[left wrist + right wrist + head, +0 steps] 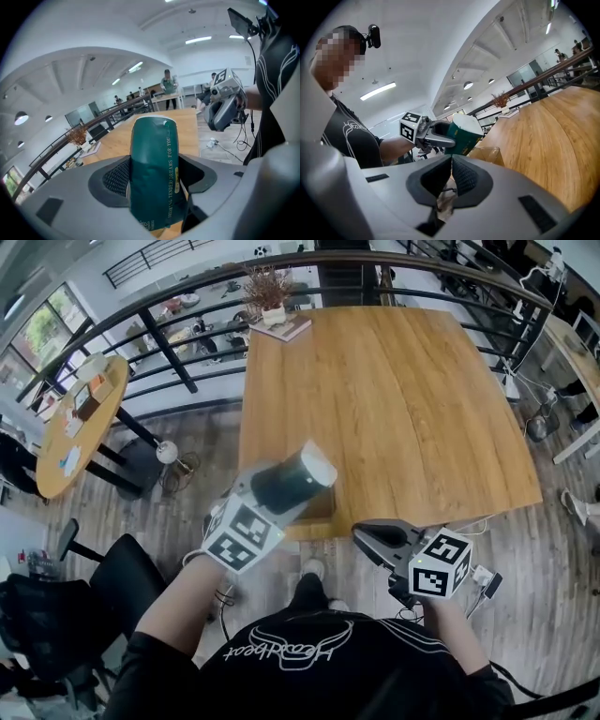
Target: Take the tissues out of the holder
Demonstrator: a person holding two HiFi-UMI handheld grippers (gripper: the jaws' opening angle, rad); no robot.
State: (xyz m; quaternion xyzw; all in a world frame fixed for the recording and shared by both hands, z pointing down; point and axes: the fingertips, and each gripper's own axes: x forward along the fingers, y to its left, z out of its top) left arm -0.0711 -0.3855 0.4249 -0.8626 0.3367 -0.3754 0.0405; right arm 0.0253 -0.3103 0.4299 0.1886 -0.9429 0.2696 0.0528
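A dark green cylindrical tissue pack (292, 480) with a white end is held in the air, my left gripper (272, 498) shut on it. In the left gripper view the tissue pack (152, 173) fills the space between the jaws. Just below it, at the wooden table's (394, 399) near edge, stands the clear holder (323, 509). My right gripper (375, 545) hangs off the table edge to the right, jaws shut with nothing in them. In the right gripper view the holder (487, 154) stands empty, and the tissue pack (464, 133) is lifted above it to the left.
A potted dried plant (270, 292) and a book (286, 329) sit at the table's far left corner. A black chair (122, 587) stands to my left, a round table (80, 423) beyond it. A railing (169, 343) runs behind. Cables (487, 582) lie on the floor.
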